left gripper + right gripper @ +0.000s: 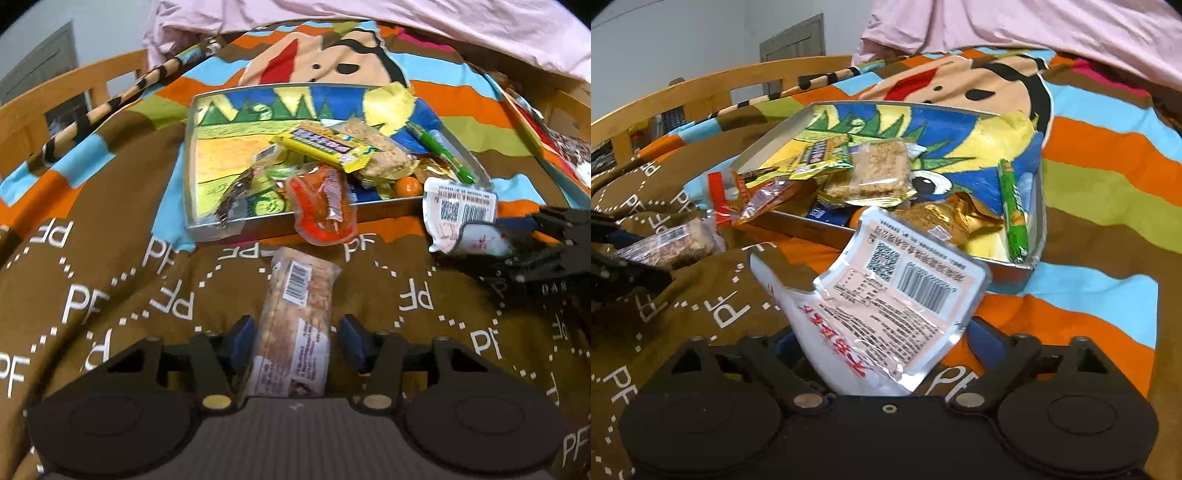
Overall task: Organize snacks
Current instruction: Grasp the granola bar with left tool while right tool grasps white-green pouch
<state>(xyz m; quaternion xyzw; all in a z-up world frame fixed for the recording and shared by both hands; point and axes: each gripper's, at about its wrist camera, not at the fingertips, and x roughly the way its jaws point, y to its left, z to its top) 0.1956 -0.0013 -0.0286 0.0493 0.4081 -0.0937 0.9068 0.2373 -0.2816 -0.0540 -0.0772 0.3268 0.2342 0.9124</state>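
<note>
A clear-wrapped peanut bar (299, 295) lies on the brown blanket, between the blue pads of my left gripper (297, 339). The left pad is at its side and a thin gap shows at the right pad. My right gripper (882, 343) is shut on the near end of a white packet (905, 288), which curls between the fingers and leans on the metal tray (1015, 273). In the left wrist view that packet (458, 210) and the right gripper (524, 243) sit at the tray's (192, 147) near right corner. The tray holds several snacks.
In the tray lie a yellow bar (321, 147), a green stick (439, 151) and a rice cake (879, 170). An orange packet (325, 206) hangs over its front rim. A wooden bed rail (37, 110) runs on the left. Pink cloth (369, 22) lies behind.
</note>
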